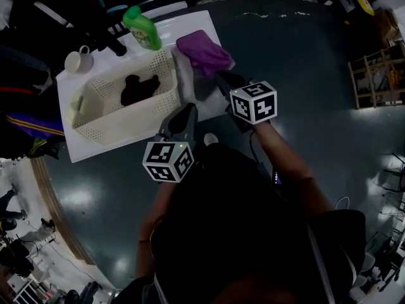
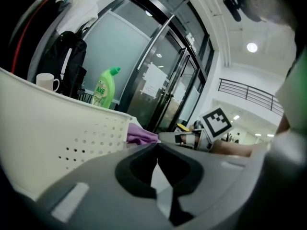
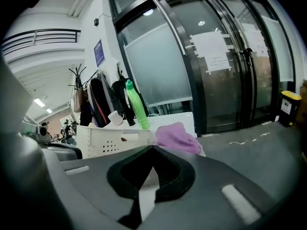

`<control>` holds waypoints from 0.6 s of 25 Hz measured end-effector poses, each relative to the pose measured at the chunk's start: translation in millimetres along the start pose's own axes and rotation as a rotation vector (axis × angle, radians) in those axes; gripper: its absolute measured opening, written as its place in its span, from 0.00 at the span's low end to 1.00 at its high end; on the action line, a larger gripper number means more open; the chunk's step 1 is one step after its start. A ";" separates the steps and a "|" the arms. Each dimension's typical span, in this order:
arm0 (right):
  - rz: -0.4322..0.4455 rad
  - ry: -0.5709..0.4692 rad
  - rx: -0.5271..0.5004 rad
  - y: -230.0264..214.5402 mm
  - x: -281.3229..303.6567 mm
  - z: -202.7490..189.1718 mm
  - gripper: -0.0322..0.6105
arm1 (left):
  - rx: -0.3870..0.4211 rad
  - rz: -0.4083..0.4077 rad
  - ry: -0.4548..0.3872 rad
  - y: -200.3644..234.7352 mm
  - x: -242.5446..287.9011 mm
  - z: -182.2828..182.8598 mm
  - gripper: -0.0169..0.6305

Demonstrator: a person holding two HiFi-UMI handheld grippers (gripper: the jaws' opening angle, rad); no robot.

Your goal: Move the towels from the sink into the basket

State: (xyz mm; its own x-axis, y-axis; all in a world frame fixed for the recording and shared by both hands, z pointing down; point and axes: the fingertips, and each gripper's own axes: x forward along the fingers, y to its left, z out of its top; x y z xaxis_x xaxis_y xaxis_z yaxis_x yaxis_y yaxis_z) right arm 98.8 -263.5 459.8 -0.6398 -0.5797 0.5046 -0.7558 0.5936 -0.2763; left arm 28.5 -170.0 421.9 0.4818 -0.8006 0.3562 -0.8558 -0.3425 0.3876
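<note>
Pointing forward and slightly down, our left gripper (image 1: 187,111) and right gripper (image 1: 223,78) are both clenched empty. The right one sits just below the purple towel (image 1: 202,50), which lies on the white counter (image 1: 85,149) at upper centre, beside the basket (image 1: 126,122). Only the head view shows us the dark cloth (image 1: 139,88) inside the basket; only the right gripper view shows the glass doors (image 3: 230,56).

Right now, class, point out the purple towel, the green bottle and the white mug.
purple towel (image 1: 202,51), head view, middle of the crumpled cloth.
green bottle (image 1: 144,33), head view, on its body.
white mug (image 1: 76,61), head view, on its body.
</note>
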 end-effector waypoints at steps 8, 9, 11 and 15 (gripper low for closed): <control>-0.015 0.003 -0.045 -21.8 21.0 7.4 0.05 | -0.019 0.007 0.019 3.0 18.0 1.1 0.04; -0.014 0.007 -0.048 -24.2 24.2 7.7 0.09 | -0.024 0.009 0.020 3.4 19.6 0.7 0.04; -0.012 0.013 -0.057 -27.8 30.5 8.4 0.14 | -0.032 0.012 0.024 4.1 22.0 -0.3 0.04; -0.031 0.018 -0.104 -33.1 39.6 11.0 0.26 | -0.043 0.017 0.037 2.5 24.0 -4.0 0.04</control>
State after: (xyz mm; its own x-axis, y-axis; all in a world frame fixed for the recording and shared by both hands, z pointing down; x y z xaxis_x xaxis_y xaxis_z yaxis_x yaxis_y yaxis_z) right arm 97.0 -312.2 479.9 -0.6130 -0.5888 0.5268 -0.7560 0.6308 -0.1747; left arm 38.7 -188.1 434.9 0.4748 -0.7872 0.3934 -0.8553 -0.3074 0.4171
